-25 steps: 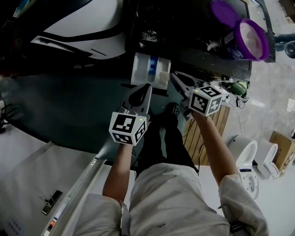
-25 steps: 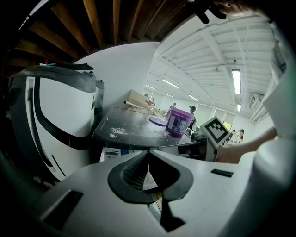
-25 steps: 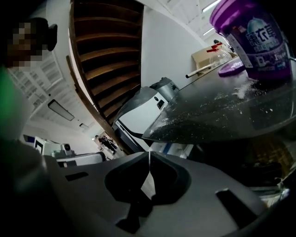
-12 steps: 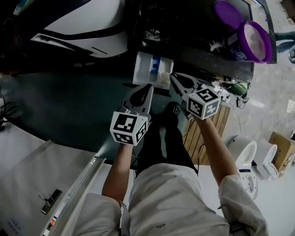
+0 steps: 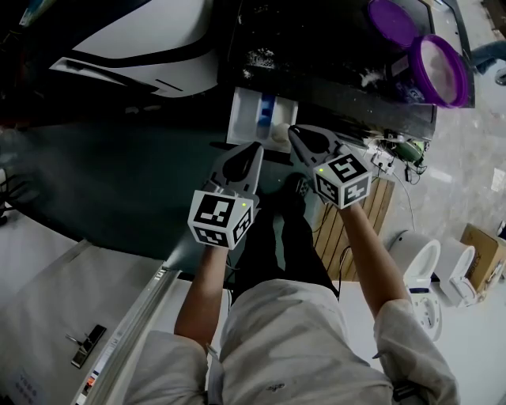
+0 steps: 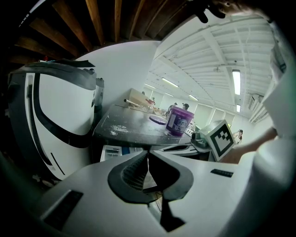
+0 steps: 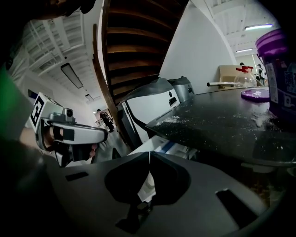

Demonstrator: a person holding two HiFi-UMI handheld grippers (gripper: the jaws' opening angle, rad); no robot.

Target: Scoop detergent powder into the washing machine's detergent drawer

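White plastic detergent drawer point(image 5: 247, 111), blue insert, stands pulled out just ahead of both grippers' tips, under the dark worktop point(image 5: 332, 47) edge. It is thin plastic on a slide and probably light and wobbly, so better steadied at its front lip than pressed.

Right gripper point(image 5: 292, 131): jaws together, tips at the drawer's right corner beside a pale rounded lump point(image 5: 277, 133). Scoop or powder heap, cannot tell.

Left gripper point(image 5: 253, 149): jaws closed on nothing, just short of the drawer's near edge.

Round purple detergent tub point(image 5: 436, 70) stands open with white powder showing, well off to the right gripper's right. Its purple lid point(image 5: 390, 21) lies beyond it.

The powder looks loose, light and spill-prone; white scatter point(image 5: 258, 59) lies on the worktop. The worktop edge above the drawer may crowd a tipping scoop.
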